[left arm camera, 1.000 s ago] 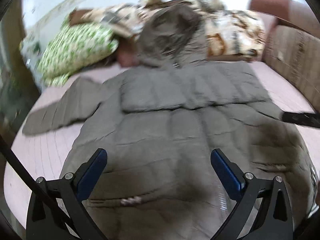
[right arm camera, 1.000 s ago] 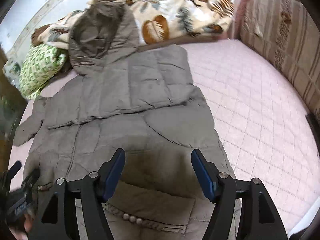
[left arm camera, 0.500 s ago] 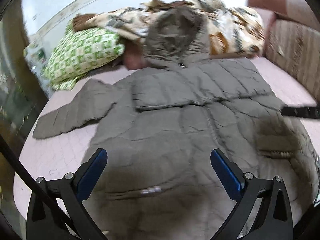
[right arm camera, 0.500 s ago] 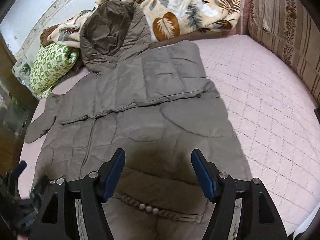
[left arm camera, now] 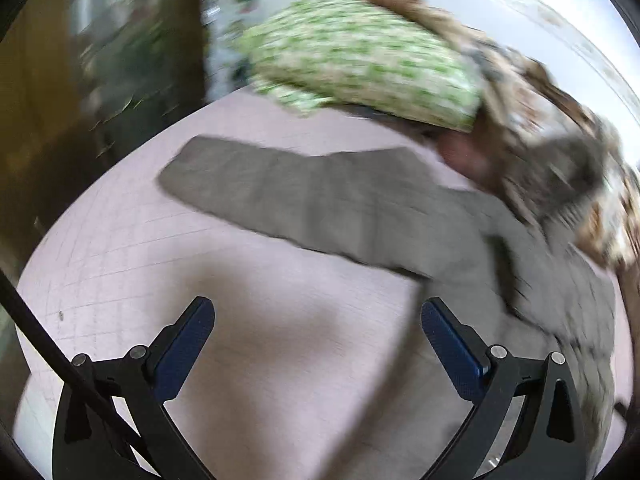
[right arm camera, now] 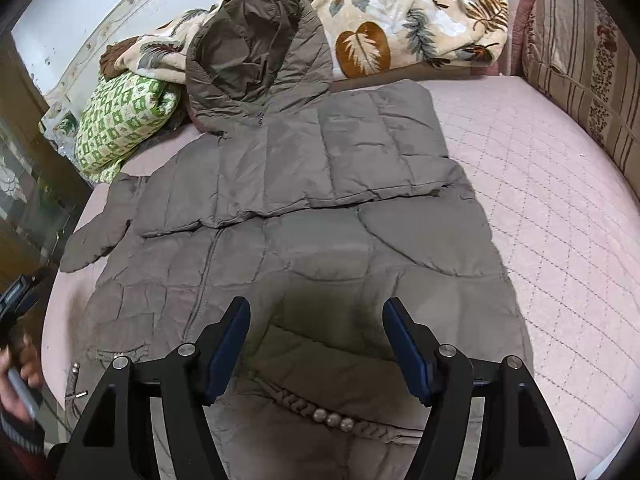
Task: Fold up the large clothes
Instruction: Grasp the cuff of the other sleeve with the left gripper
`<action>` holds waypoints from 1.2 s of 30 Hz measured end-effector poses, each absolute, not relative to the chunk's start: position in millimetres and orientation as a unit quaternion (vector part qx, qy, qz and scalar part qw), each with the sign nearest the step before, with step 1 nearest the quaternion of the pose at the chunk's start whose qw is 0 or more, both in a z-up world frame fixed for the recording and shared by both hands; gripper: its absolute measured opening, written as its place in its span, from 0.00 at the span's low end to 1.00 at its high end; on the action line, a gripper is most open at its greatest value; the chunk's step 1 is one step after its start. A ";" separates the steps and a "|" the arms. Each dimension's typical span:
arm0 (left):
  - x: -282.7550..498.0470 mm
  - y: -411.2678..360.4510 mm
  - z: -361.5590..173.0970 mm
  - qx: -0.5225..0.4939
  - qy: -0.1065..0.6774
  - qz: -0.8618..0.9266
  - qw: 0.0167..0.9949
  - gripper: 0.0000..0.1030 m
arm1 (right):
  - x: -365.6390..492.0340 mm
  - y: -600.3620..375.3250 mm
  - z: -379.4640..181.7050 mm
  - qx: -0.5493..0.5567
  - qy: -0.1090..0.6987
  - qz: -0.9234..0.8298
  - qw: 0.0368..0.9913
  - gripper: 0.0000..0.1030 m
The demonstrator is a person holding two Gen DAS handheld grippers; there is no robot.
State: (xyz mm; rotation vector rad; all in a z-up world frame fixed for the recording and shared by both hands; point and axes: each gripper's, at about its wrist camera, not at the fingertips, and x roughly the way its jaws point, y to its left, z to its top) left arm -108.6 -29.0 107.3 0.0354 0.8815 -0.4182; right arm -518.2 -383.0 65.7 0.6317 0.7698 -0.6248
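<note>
Grey padded coat (right arm camera: 288, 216) is lying flat; both tongs (left arm camera: 318, 344) (right arm camera: 316, 340) are hanging released, the left probably nearing the outstretched sleeve (left arm camera: 304, 200), best pinched at its cuff.

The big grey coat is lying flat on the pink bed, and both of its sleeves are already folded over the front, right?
Not quite. Only one sleeve is folded across the coat. The other sleeve lies stretched out on the pink bed, as the left wrist view shows. The coat does lie flat.

green pillow (right arm camera: 120, 124) | leaf-print blanket (right arm camera: 400, 12) | pink quilted bedcover (right arm camera: 540, 200)
</note>
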 end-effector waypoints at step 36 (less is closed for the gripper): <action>108.6 52.1 57.9 -0.297 0.387 -0.122 0.864 0.11 | -484.9 -390.3 42.2 0.305 0.389 -0.291 0.819 0.71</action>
